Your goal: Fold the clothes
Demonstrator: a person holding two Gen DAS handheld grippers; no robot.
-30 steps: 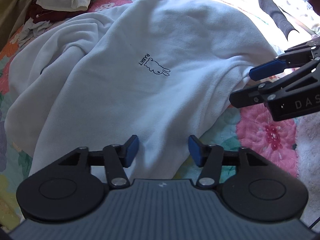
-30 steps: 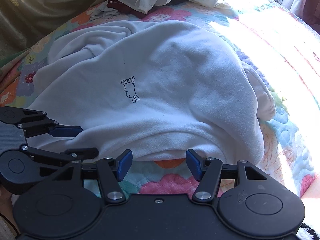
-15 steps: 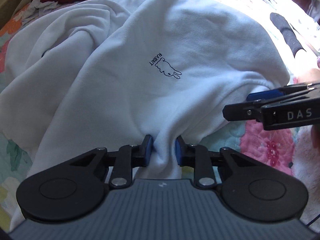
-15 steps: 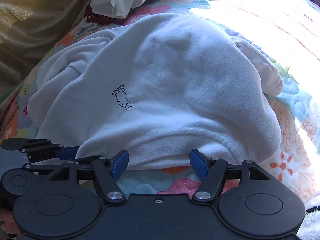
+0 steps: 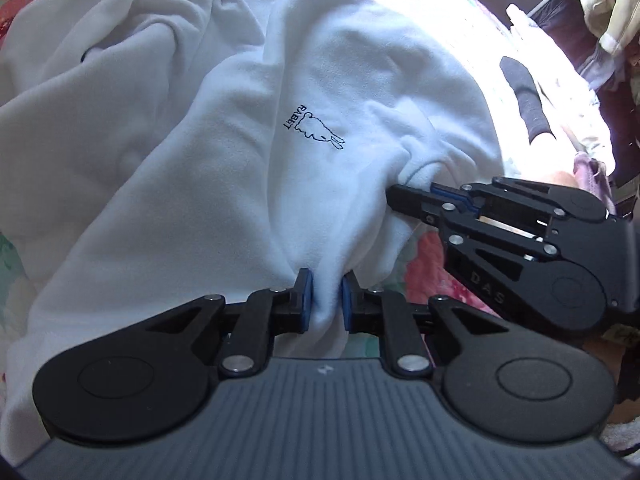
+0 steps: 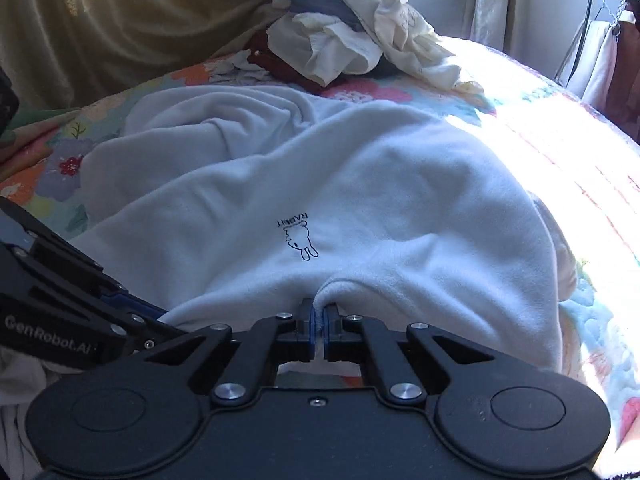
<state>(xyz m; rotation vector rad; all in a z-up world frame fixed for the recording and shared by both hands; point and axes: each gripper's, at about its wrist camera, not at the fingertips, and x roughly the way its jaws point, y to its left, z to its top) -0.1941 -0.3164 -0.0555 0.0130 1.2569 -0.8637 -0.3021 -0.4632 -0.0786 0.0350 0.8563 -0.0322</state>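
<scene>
Harsh sun glare upper right, near side shaded; fisheye warp at edges.

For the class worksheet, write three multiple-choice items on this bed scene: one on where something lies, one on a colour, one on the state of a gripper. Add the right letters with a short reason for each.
1. Where does the heap of unfolded clothes lie?
A. on the bed beyond the white sweatshirt
B. on top of the sweatshirt
C. on the floor

2. What colour is the rabbit print on the sweatshirt?
A. red
B. black
C. green

3. How does the left gripper stand?
A. wide open above the quilt
B. shut with nothing between its pads
C. closed on the near edge of the sweatshirt

Answers:
1 A: the heap sits past the sweatshirt's far edge, towards the curtain.
2 B: the outline and lettering are black.
3 C: white fabric is pinched between its blue pads.
</scene>
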